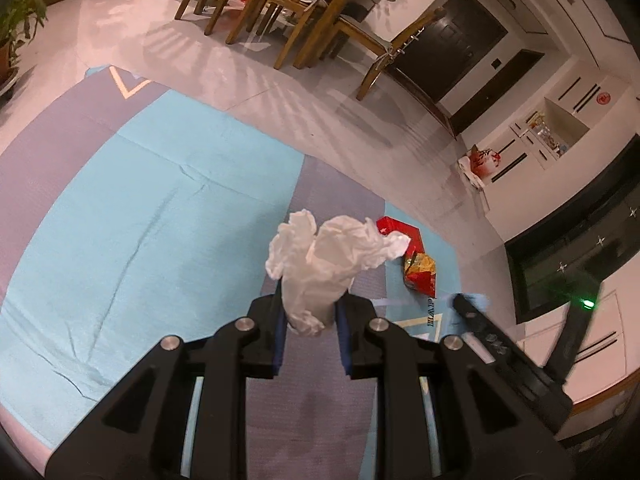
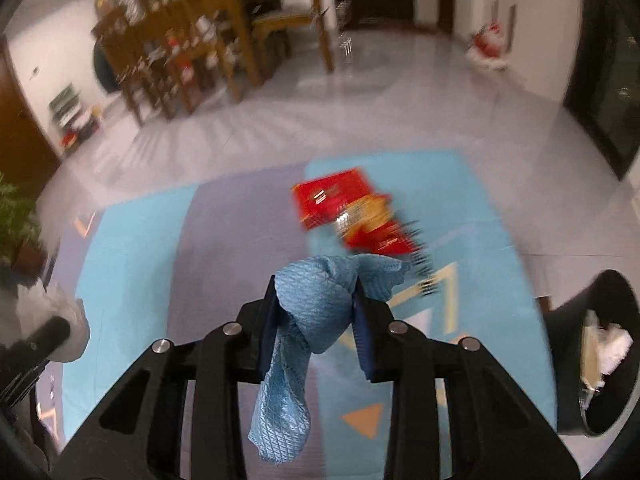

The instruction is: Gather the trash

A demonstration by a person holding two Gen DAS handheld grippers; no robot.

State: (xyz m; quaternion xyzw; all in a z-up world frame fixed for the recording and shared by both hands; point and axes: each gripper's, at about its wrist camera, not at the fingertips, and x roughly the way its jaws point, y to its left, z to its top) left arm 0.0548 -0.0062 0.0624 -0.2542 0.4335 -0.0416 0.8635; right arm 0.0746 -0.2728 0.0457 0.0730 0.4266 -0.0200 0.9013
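Observation:
My left gripper (image 1: 310, 312) is shut on a crumpled white tissue (image 1: 320, 256) and holds it above the blue and purple floor mat (image 1: 140, 220). My right gripper (image 2: 316, 312) is shut on a knotted blue cloth (image 2: 312, 316) that hangs down between the fingers. A red snack wrapper (image 1: 416, 260) lies on the mat ahead; it also shows, blurred, in the right wrist view (image 2: 352, 212). A black trash bin (image 2: 600, 352) with white paper inside stands at the right. The right gripper's side shows in the left wrist view (image 1: 492, 340), and the left gripper's tissue at the left edge of the right wrist view (image 2: 52, 320).
Wooden dining chairs (image 1: 288, 12) and a table stand on the tiled floor beyond the mat. A potted plant (image 1: 16, 24) is at the far left. A red and white bag (image 1: 480, 164) sits by white cabinets. A dark door (image 1: 468, 48) is behind.

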